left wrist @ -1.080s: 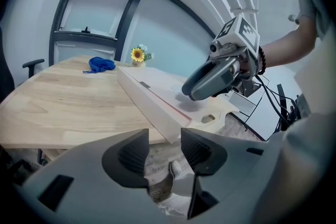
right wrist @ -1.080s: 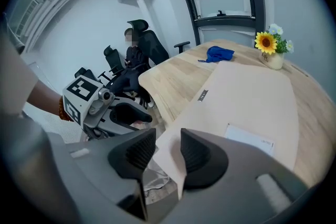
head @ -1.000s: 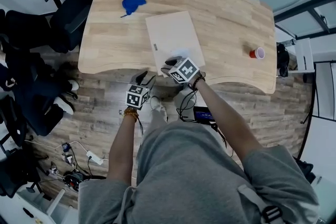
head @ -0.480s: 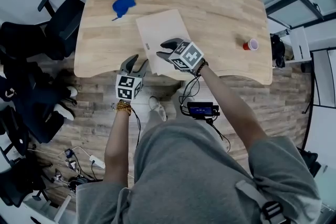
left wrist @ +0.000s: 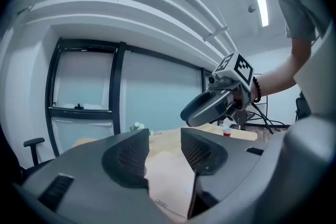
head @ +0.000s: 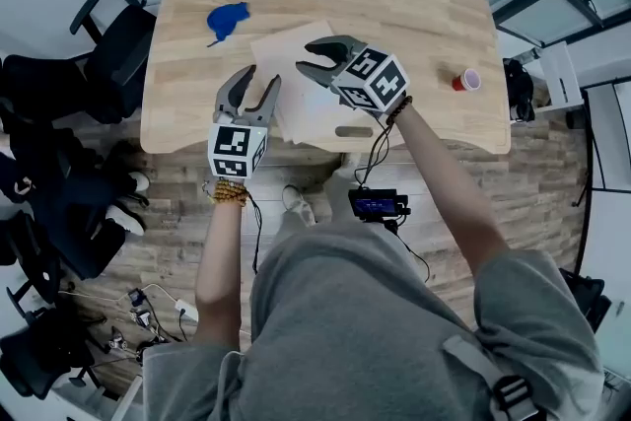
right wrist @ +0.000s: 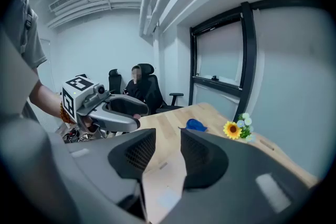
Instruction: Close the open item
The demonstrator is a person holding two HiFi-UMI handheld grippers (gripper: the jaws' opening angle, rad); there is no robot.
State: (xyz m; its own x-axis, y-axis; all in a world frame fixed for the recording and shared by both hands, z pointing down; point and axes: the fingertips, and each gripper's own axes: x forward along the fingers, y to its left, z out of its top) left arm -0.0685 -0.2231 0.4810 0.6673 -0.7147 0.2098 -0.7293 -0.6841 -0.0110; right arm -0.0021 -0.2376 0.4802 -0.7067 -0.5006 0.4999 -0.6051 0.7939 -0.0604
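Moved up-frame over light wooden worktop [head: 424, 35]: left tongs [head: 260, 77], right tongs [head: 307, 57], both released, above flat pale beige rectangular case [head: 306, 113], upper centre.

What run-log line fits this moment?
left hand-held gripper: open, empty | right hand-held gripper: open, empty | flat beige item: on table, ungripped

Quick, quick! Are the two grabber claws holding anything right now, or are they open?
Left gripper: open, fingers apart, nothing between them.
Right gripper: open, fingers apart, holding nothing.
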